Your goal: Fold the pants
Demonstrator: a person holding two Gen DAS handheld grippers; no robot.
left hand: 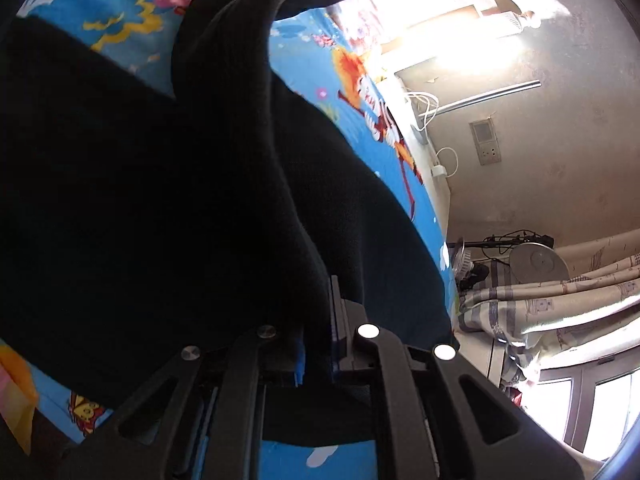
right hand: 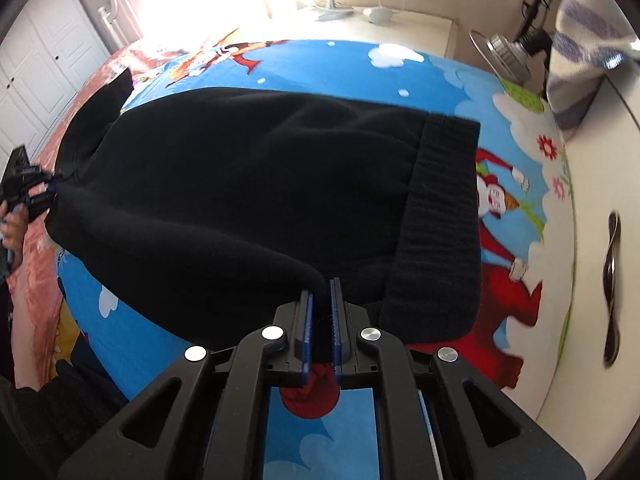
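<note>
The black pants (right hand: 248, 184) lie spread on a bed with a bright blue cartoon sheet (right hand: 328, 68). Their ribbed waistband (right hand: 440, 216) is at the right in the right wrist view. My right gripper (right hand: 321, 286) is shut on a pinched fold of the pants' near edge. My left gripper (left hand: 316, 292) is shut on the black pants (left hand: 160, 184), which drape over its fingers and hide the left fingertip. The left gripper also shows at the far left of the right wrist view (right hand: 50, 188), holding the other end of the pants.
A white wardrobe (right hand: 600, 208) with a metal handle (right hand: 612, 280) stands right of the bed. A fan (left hand: 538, 262), striped curtains (left hand: 560, 300) and a wall socket (left hand: 486, 144) are beyond the bed. A pink quilt (right hand: 36, 264) lies at the left.
</note>
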